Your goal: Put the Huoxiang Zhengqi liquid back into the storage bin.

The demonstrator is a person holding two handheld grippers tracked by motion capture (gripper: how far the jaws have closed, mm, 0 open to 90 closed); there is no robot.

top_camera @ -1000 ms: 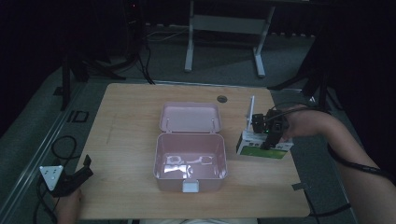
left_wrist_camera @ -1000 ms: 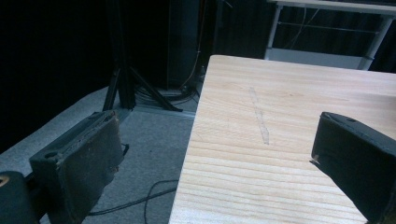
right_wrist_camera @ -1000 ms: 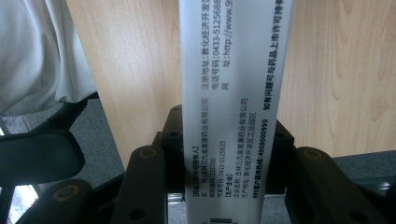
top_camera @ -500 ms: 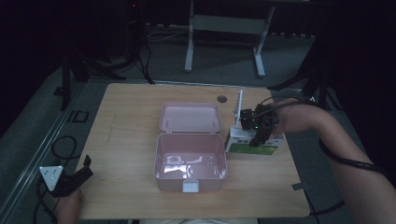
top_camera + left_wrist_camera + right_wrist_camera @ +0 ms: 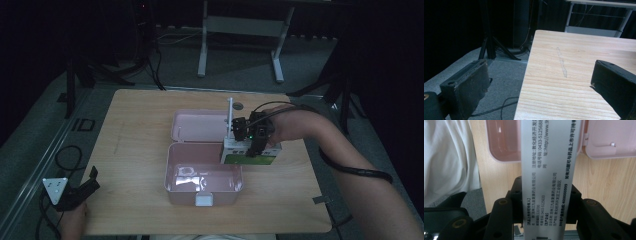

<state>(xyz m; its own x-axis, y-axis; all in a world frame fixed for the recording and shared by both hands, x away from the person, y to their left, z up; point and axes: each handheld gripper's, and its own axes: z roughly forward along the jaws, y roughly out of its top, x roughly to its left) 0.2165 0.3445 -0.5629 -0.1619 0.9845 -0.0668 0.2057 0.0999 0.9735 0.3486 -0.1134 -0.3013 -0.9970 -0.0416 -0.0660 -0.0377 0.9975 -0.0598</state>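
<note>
A dim room: grey carpeted floor (image 5: 45,145), a white-legged desk frame (image 5: 240,37) beyond the wooden table's (image 5: 145,125) far edge, black tripod legs (image 5: 491,47).

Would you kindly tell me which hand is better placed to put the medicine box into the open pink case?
Right: the right gripper grips the medicine box beside the pink case.

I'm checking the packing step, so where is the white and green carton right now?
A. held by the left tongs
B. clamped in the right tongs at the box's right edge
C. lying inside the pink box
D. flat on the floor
B: the right tongs are shut on the carton beside the open pink box.
</note>
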